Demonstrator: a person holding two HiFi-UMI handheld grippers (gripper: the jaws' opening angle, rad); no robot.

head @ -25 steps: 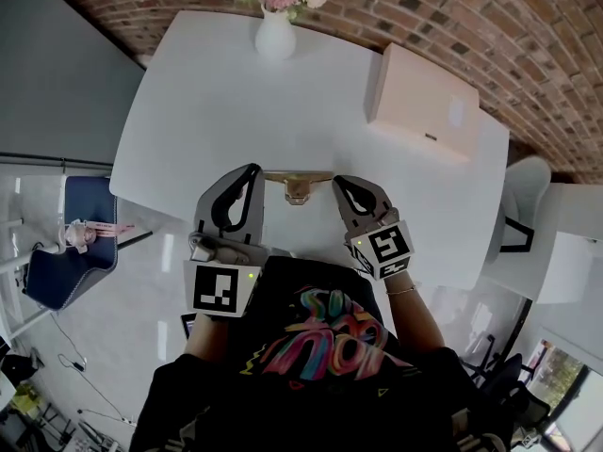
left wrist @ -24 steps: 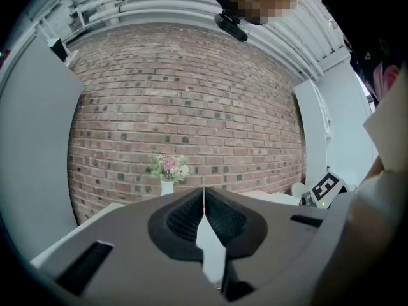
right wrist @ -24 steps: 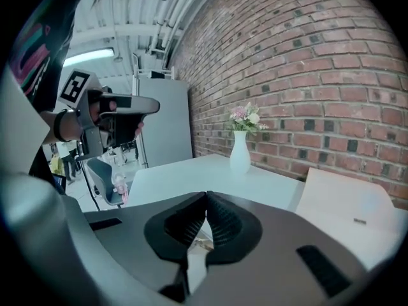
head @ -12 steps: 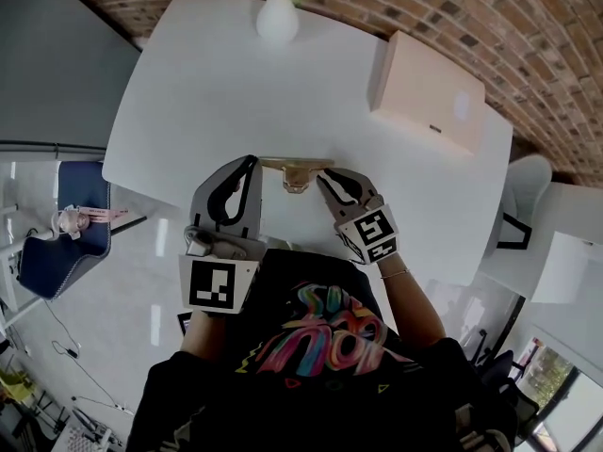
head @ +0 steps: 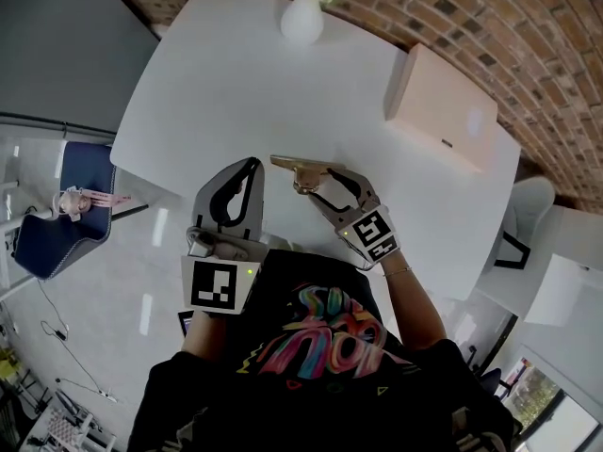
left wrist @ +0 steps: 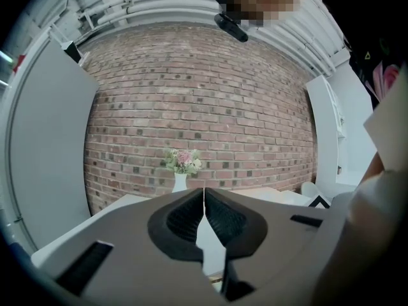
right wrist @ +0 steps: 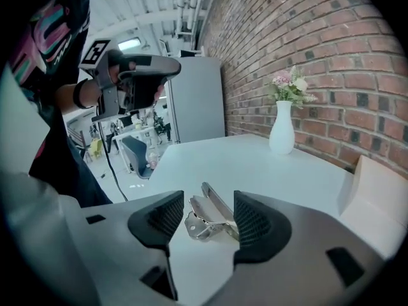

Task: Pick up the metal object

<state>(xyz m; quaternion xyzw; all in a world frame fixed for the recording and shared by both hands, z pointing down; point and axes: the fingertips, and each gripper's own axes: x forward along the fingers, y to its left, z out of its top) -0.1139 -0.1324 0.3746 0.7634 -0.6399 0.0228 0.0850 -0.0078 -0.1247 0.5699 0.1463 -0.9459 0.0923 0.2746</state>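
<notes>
The metal object is a brass-coloured clip (head: 300, 169) lying on the white table (head: 217, 92) near its front edge. In the right gripper view the clip (right wrist: 213, 217) lies between the two pads. My right gripper (head: 318, 181) reaches it from the right; its jaws are opening and stand wide around the clip without pressing it, and in its own view the right gripper (right wrist: 204, 217) straddles the clip. My left gripper (head: 247, 169) is held just left of the clip, shut and empty. In its own view the left gripper (left wrist: 204, 210) shows both pads touching.
A white vase with pink flowers (head: 302, 19) stands at the table's far edge. A pale cardboard box (head: 441, 111) sits at the far right. A blue chair (head: 68, 226) stands on the floor to the left. A brick wall (right wrist: 331, 56) runs behind the table.
My right gripper has swung left to the clip and its jaws have spread from shut to wide around it. The left gripper has stayed put.
</notes>
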